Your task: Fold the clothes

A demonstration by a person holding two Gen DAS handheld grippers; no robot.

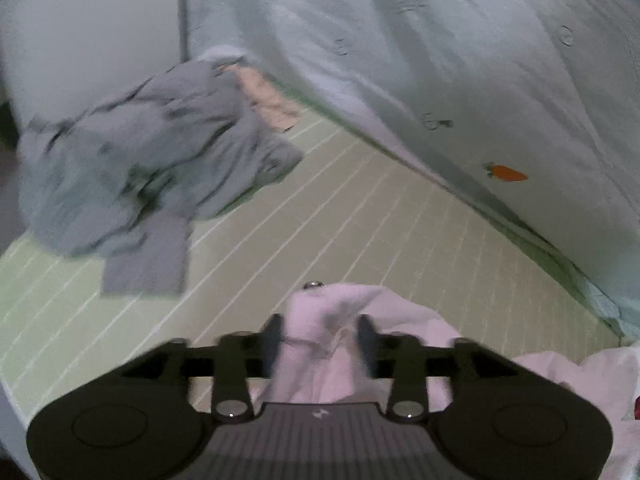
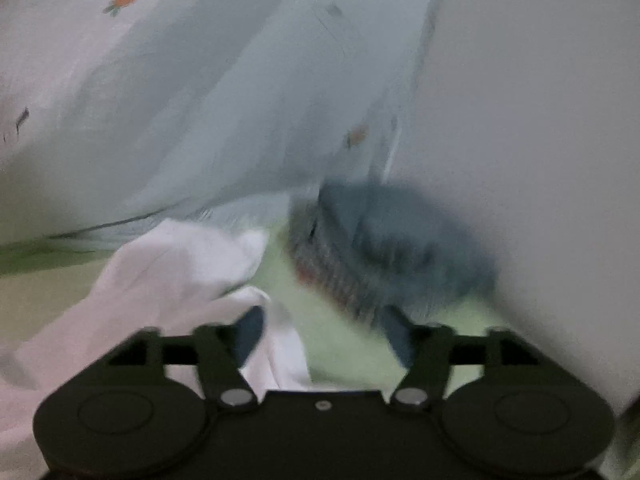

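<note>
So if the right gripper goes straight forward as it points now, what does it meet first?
Probably the blurred grey-blue clothes pile, lying on the green sheet straight ahead of the open right gripper. The white garment lies left of that line. Depth is unclear because of motion blur.

Garment [image 1: 320, 344]: white, lower centre.
Clothes heap [image 1: 132, 168]: grey, left.
Sheet [image 1: 340, 216]: pale green, white grid lines.
Quilt [image 1: 460, 60]: pale blue-white, orange carrot print, upper right.
</note>
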